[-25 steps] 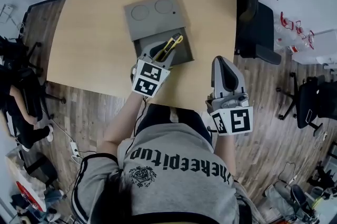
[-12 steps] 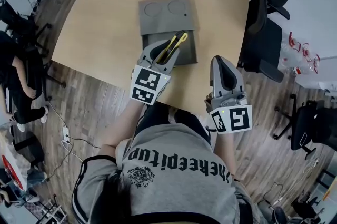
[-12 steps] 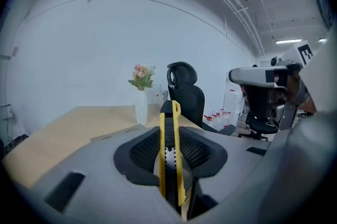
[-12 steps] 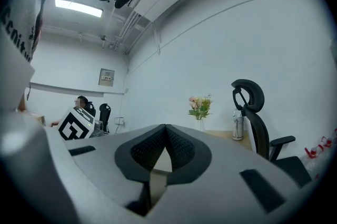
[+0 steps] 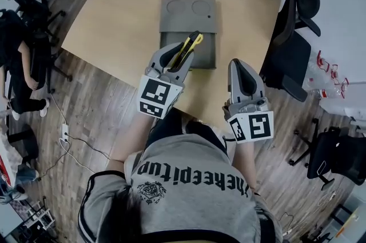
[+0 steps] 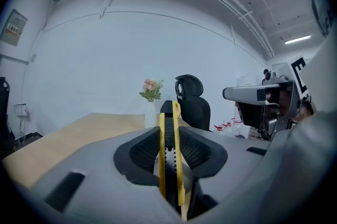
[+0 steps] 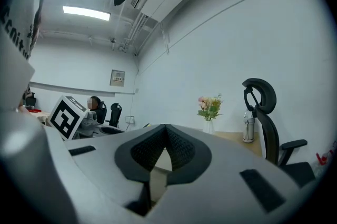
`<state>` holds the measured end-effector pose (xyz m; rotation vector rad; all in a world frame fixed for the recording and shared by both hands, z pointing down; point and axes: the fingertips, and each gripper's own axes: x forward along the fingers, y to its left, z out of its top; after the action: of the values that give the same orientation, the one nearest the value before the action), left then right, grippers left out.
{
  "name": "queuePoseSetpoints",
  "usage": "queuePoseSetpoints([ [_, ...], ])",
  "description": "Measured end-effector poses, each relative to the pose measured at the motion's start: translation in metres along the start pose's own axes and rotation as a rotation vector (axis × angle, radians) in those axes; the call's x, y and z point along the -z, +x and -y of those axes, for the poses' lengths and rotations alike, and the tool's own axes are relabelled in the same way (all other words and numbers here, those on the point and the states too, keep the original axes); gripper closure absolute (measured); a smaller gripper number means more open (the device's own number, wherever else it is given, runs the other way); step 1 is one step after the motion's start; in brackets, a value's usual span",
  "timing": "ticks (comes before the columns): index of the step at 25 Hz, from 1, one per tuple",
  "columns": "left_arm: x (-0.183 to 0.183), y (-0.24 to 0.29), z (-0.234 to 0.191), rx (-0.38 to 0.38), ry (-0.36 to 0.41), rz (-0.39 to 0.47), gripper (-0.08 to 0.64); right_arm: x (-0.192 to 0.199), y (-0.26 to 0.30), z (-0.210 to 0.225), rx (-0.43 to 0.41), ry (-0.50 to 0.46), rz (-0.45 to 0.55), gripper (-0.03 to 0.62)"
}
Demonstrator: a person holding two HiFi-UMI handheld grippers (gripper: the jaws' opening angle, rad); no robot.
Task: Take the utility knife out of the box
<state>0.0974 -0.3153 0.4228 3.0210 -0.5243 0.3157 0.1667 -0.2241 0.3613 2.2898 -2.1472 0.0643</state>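
The jaws of the left gripper (image 5: 174, 59) are clenched on the utility knife (image 6: 169, 112), their ribbed pads pressing its yellow and black flanks at about mid-length, with the far end poking out past the tips. The knife is up in the air, over the near end of the grey box (image 5: 171, 13) in the head view, so it looks clear of the box. It is probably light and stiff, with smooth plastic sides that could slip, so the flat flanks seem the right place to hold it (whether the blade is drawn in cannot be made out). The right gripper (image 7: 165, 130) has its jaws closed together on nothing, near the table (image 5: 126, 13) edge.
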Motion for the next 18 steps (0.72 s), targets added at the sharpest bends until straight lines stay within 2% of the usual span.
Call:
queuePoseSetpoints([
  [18,-0.020,-0.062,0.004,-0.239,-0.025,0.138,0.434,-0.003,-0.016,-0.014,-0.147,-0.036,0.011,0.586],
])
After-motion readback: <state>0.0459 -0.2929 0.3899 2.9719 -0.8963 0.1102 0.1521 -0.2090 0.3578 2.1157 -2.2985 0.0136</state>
